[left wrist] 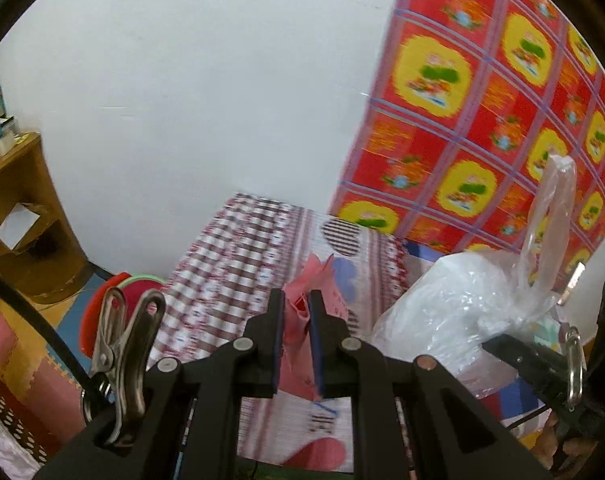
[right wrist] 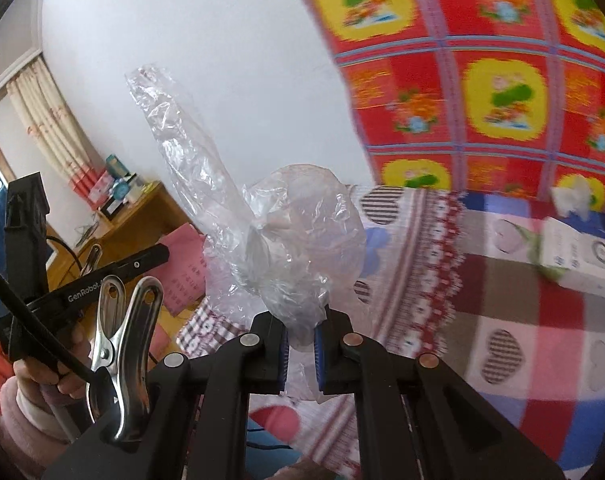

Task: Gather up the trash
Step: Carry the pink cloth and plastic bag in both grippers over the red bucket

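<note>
Pink paper [left wrist: 296,320] half hidden, bedspread [left wrist: 238,256] blurred

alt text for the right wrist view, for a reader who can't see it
The right tongs are shut on a crumpled clear plastic bag, held up above a patchwork heart-print bedspread. A tissue box lies on the bed at right, and the left tongs hold pink paper at left.

Bright, even light, no hard shadows. Motion blur smears the red patterned cloth [left wrist: 502,120] and checked bedsheet [right wrist: 522,320]; fisheye bends edges, corners vignette black.
</note>
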Motion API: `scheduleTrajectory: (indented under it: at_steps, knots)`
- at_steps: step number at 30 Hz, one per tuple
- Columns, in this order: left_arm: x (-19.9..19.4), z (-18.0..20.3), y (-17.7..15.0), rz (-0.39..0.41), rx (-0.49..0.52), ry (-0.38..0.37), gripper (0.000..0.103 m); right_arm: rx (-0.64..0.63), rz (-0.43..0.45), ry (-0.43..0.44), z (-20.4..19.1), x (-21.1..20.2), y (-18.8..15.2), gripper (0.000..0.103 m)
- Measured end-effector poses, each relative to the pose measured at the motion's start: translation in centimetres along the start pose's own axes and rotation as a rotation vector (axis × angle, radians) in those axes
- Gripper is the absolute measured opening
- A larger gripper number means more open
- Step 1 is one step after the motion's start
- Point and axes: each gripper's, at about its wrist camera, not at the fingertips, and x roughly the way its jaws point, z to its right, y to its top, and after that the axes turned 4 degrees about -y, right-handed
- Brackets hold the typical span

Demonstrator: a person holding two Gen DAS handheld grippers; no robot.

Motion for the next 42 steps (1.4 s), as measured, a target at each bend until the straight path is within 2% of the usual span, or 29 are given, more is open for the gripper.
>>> scheduleTrajectory:
  at_steps: [11,21,28,42]
  knots:
    - [0.2,-10.4,2.4,-0.010,-0.071,0.067,0.012,-0.084,-0.051,0.050,-9.3,8.0,3.1,0.011]
    - [1.8,-19.6,4.8,-0.018,-0.131,0.129,0.012,-0.167,-0.110,0.081,-16.1,16.0,5.6,0.011]
    - [4.5,-25.4,5.4,-0.062,-0.193,0.163,0.012,-0.212,-0.163,0.085,-19.3,21.4,6.7,0.011]
    - [12.4,-32.7,4.0,-0.191,-0.265,0.170,0.012,-0.335,-0.333,0.026,-23.4,33.4,6.8,0.011]
